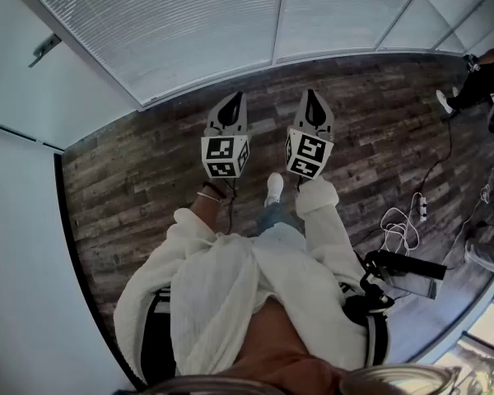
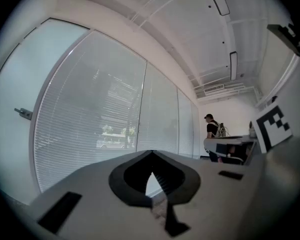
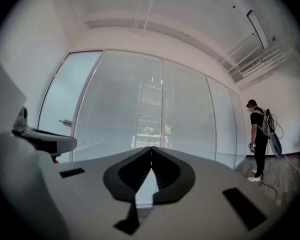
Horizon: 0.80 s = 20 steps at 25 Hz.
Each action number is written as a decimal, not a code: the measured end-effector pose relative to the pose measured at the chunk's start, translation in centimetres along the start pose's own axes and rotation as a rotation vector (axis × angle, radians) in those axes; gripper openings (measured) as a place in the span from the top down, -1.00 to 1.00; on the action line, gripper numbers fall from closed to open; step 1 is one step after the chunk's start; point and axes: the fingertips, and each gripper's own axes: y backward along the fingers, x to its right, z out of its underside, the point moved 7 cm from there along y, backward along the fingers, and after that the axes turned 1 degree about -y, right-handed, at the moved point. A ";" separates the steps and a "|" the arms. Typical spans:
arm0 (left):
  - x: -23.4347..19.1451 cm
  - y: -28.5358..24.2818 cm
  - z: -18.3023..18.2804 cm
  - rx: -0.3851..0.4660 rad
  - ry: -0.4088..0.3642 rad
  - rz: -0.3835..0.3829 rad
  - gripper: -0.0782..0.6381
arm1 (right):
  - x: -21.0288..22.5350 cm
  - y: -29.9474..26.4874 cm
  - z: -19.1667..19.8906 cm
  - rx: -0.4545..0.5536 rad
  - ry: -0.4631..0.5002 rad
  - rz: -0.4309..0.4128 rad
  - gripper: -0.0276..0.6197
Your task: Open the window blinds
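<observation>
While both claws point level toward a glass wall, the window blinds [image 1: 189, 23] hang lowered over every pane, their slats running from the ceiling line to the sill at the edge of the wood-plank floor [image 1: 123, 188]. The left claw [image 1: 234, 99] is clenched, its dark tips meeting with nothing between them, and the right claw [image 1: 312, 95] beside it is clenched and empty as well. Both are well apart from the blinds, and neither touches them. Each carries a marker cube [image 1: 224, 156] just ahead of the wearer's loose white sleeves [image 1: 325, 220], and a white shoe [image 1: 274, 188] shows on the floor below them. From the gripper views the blinds fill the scene straight ahead, with a faint band of greenery and buildings showing through the slats at mid-height. A lever handle [image 1: 43, 49] sits on the plain frosted panel to the left of the blinds. To the right, a second person [image 3: 260, 139] in dark clothes stands near the far end of the glass wall, and white cables [image 1: 399, 230] lie tangled on the floor.
</observation>
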 end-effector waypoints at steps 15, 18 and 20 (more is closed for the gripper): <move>-7.5 -34.8 -4.8 0.050 -0.034 -0.084 0.79 | 8.5 -36.8 -2.7 0.067 -0.114 -0.154 0.88; -10.2 -40.3 -5.0 0.050 -0.020 -0.094 0.79 | 8.9 -42.8 -2.0 0.048 -0.111 -0.150 0.88; -12.0 -44.0 -5.2 0.058 -0.023 -0.085 0.79 | 9.0 -46.6 -1.8 0.046 -0.112 -0.140 0.88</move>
